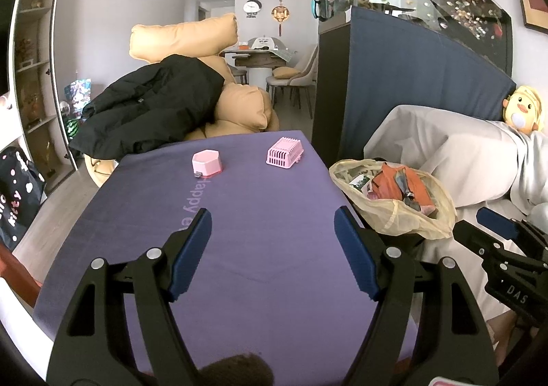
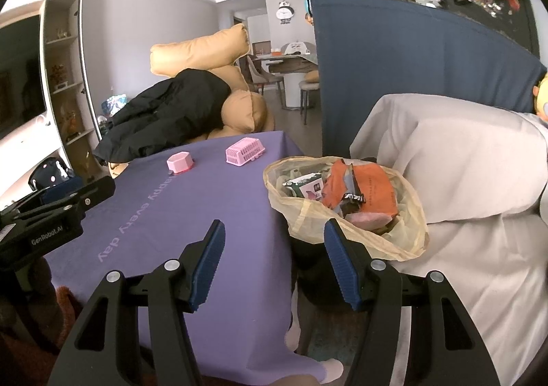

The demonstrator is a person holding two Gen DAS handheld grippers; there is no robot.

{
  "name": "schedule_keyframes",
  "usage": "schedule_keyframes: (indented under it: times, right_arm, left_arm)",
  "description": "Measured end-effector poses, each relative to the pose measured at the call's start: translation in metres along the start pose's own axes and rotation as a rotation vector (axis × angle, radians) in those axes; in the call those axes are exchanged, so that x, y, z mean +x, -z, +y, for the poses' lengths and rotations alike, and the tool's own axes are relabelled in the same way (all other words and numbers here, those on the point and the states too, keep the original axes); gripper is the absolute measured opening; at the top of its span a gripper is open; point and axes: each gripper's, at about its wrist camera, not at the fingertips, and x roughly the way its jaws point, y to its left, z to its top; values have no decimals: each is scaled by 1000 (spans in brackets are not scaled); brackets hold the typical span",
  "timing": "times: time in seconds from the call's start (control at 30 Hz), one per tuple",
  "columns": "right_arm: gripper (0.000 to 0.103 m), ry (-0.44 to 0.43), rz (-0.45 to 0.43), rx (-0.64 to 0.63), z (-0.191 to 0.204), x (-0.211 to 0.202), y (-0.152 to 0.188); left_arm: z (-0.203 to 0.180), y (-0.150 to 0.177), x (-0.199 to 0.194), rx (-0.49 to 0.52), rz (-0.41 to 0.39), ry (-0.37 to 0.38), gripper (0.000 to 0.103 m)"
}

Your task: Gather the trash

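**Trash bag loaded; table holds no visible litter**

Trash bag point(image 2: 346, 204): a translucent yellowish liner over a dark bin, seated at the right edge of the purple-covered table point(image 2: 191, 221), between the table and a white-draped sofa point(image 2: 472, 180). It holds an orange wrapper point(image 2: 370, 190), a white-and-green packet point(image 2: 304, 185) and other crumpled items; the lowest layer cannot be identified.

Step in hand: judged to be the late stage of collection. Only a pink hexagonal box point(image 1: 206, 163) and a pink slatted basket point(image 1: 285, 151) remain on the table, in the upper centre of the left wrist frame. These appear to be household items rather than litter.

Gripper state: the left gripper point(image 1: 272, 232) hangs above the table with its blue pads spread wide and nothing between them. The right gripper point(image 2: 274, 245) is likewise spread and empty; the bag's near rim lies just beyond its right pad, centre-right in the right wrist frame.

Next move: confirm no litter remains. If the bag is to be removed, take the slack liner rim in one gripper; the thin film may slip or tear.
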Motion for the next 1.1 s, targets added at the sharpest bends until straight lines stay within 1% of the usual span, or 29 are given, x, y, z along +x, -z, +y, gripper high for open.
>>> schedule_keyframes:
  times: [1.1]
  right_arm:
    - [57, 5, 2, 3, -2, 0, 0]
  left_arm:
    - [0, 0, 1, 3, 5, 5, 70]
